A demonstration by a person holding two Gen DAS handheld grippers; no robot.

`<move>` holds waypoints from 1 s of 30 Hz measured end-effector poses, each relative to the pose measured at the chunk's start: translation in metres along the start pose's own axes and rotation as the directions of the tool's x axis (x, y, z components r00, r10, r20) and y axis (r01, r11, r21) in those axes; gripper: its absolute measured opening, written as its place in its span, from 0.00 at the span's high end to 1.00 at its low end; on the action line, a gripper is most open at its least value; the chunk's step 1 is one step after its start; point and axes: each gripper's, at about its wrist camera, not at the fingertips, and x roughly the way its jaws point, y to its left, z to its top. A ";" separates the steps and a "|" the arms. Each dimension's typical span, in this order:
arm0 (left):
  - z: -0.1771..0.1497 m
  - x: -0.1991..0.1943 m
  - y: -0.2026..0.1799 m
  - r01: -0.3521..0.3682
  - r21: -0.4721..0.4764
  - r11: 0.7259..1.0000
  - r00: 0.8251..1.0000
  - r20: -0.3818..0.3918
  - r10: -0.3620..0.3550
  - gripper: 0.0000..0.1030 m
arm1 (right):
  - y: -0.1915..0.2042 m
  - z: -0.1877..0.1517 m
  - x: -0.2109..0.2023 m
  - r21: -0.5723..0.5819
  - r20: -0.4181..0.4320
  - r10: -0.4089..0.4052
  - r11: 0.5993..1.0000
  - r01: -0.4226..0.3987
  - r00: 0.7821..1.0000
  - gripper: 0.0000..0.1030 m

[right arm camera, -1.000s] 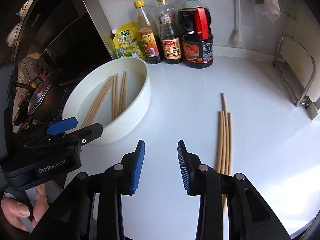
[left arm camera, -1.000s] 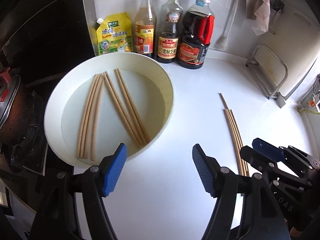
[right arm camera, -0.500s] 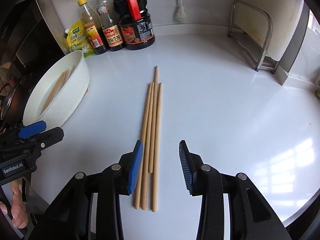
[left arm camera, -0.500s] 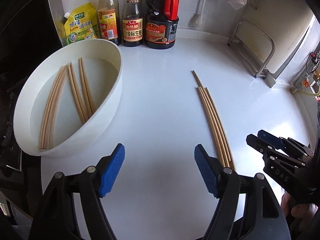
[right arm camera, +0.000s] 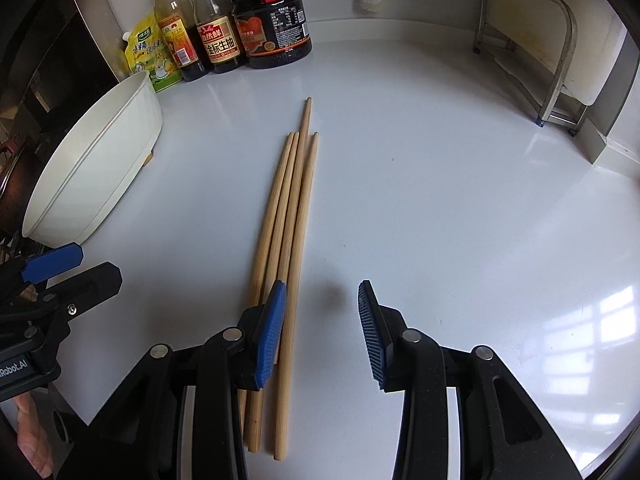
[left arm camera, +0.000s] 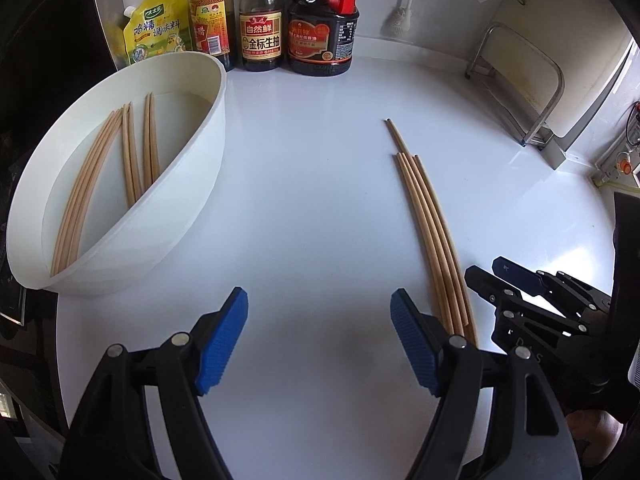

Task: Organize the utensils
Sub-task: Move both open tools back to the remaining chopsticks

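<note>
Several bamboo chopsticks (right arm camera: 289, 216) lie side by side on the white counter; they also show in the left wrist view (left arm camera: 430, 220). A white bowl (left arm camera: 188, 184) at the left holds several more chopsticks (left arm camera: 120, 160); the bowl also shows in the right wrist view (right arm camera: 100, 172). My left gripper (left arm camera: 318, 336) is open and empty, between the bowl and the loose chopsticks. My right gripper (right arm camera: 322, 332) is open and empty; its left finger (right arm camera: 270, 332) is over the near part of the chopsticks. Each gripper shows in the other's view, the right (left arm camera: 532, 300) and the left (right arm camera: 52, 280).
Sauce bottles (left arm camera: 260, 20) and a yellow seasoning pouch (left arm camera: 154, 26) stand along the back wall. A metal rack (right arm camera: 528, 44) stands at the back right. A dark stove with a pan (right arm camera: 12, 184) lies left of the bowl.
Both grippers have swung right, away from the bowl and toward the loose chopsticks. The right gripper now sits lower over their near ends. Both stay open.
</note>
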 end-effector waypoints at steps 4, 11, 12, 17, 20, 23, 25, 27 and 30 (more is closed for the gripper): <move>0.000 0.003 -0.002 -0.002 -0.006 1.000 1.000 -0.004 0.002 0.30 | -0.002 0.002 0.006 -0.013 -0.012 -0.011 1.000 0.011 1.000 0.65; -0.001 0.006 -0.007 -0.006 -0.007 1.000 1.000 -0.011 0.006 0.30 | -0.001 0.001 0.005 -0.022 -0.014 -0.001 1.000 0.001 1.000 0.65; -0.001 0.006 -0.006 -0.006 -0.005 1.000 1.000 -0.013 0.006 0.30 | 0.001 0.001 0.005 -0.026 -0.015 -0.001 1.000 0.001 1.000 0.65; 0.001 0.007 -0.007 -0.009 -0.001 1.000 1.000 -0.013 0.009 0.30 | 0.005 -0.003 0.003 -0.040 -0.017 -0.005 0.999 0.004 1.000 0.65; 0.002 0.009 -0.008 -0.009 -0.003 1.000 1.000 -0.016 0.009 0.30 | 0.006 -0.003 0.003 -0.042 -0.025 -0.001 0.999 0.000 1.000 0.65; 0.002 0.010 -0.009 -0.009 0.001 1.000 1.000 -0.018 0.009 0.30 | 0.010 -0.003 0.004 -0.052 -0.033 -0.006 0.999 0.004 0.999 0.65; 0.003 0.010 -0.011 -0.007 0.003 1.000 1.000 -0.019 0.007 0.30 | 0.010 -0.003 0.004 -0.055 -0.027 -0.015 0.998 0.014 1.000 0.65; 0.003 0.011 -0.012 -0.008 0.006 1.000 1.000 -0.019 0.008 0.30 | 0.008 -0.004 0.003 -0.048 -0.024 -0.021 0.999 0.020 0.999 0.65; 0.003 0.015 -0.017 -0.002 0.006 1.000 1.000 -0.026 0.002 0.30 | 0.000 -0.005 0.002 -0.033 -0.014 -0.026 0.999 0.025 1.000 0.65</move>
